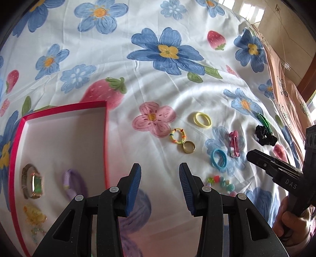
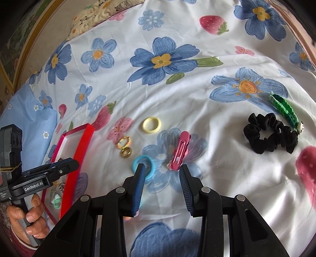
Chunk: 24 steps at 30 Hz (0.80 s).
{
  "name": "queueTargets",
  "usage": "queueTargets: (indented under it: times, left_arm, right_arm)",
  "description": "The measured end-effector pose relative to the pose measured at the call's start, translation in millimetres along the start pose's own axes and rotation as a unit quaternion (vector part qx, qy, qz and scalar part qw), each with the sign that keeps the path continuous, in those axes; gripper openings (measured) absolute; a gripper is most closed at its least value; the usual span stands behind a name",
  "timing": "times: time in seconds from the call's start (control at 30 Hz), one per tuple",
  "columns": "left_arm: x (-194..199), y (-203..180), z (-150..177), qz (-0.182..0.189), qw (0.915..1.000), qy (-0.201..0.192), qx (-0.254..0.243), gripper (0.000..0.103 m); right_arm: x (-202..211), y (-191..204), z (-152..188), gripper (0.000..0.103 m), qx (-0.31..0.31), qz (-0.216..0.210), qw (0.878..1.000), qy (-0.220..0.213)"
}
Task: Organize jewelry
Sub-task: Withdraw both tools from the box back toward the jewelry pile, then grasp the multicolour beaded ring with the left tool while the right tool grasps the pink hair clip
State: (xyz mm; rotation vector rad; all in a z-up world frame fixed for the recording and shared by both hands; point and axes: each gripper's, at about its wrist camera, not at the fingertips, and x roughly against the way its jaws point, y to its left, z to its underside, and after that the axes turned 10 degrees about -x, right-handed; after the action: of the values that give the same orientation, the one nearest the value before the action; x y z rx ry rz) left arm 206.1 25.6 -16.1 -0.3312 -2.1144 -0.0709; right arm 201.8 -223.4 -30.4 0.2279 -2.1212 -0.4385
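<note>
A red box (image 1: pixel 65 109) with a white inside lies on the left, holding a gold bracelet (image 1: pixel 32 180), a purple hair tie (image 1: pixel 74 184) and a yellow piece (image 1: pixel 34 215). My left gripper (image 1: pixel 160 174) hovers open and empty beside the box's right wall. Loose on the sheet lie a yellow ring (image 2: pixel 151 124), a multicolour ring (image 2: pixel 124 142), a gold ring (image 2: pixel 126 152), a blue hair tie (image 2: pixel 143 165), a pink clip (image 2: pixel 180 153), a black scrunchie (image 2: pixel 270 136) and a green braided clip (image 2: pixel 283 109). My right gripper (image 2: pixel 162 168) stands open just short of the blue tie and pink clip, holding nothing.
Everything rests on a rumpled white bedsheet (image 1: pixel 158 89) printed with blue flowers and strawberries. A bead bracelet (image 1: pixel 221 182) lies near the left gripper's right finger. A patterned pillow (image 2: pixel 102 11) sits at the far edge. A hand (image 2: pixel 29 213) holds the left gripper's handle.
</note>
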Motion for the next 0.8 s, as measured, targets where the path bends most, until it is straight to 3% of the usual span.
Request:
queueTargets:
  times: [0.67,0.8]
  left_arm:
    - [-108,-17,-55,0.01,0.9988,0.047,-0.004,0.04]
    - [-121,-19,-59,0.006,0.9987,0.049,-0.011,0.039]
  right_arm:
    - [-38,-15,-19,0.038,0.003,0.023,1.0,0.014]
    - [-42,-15,-18,0.034,0.005,0.028,0.999,0.014]
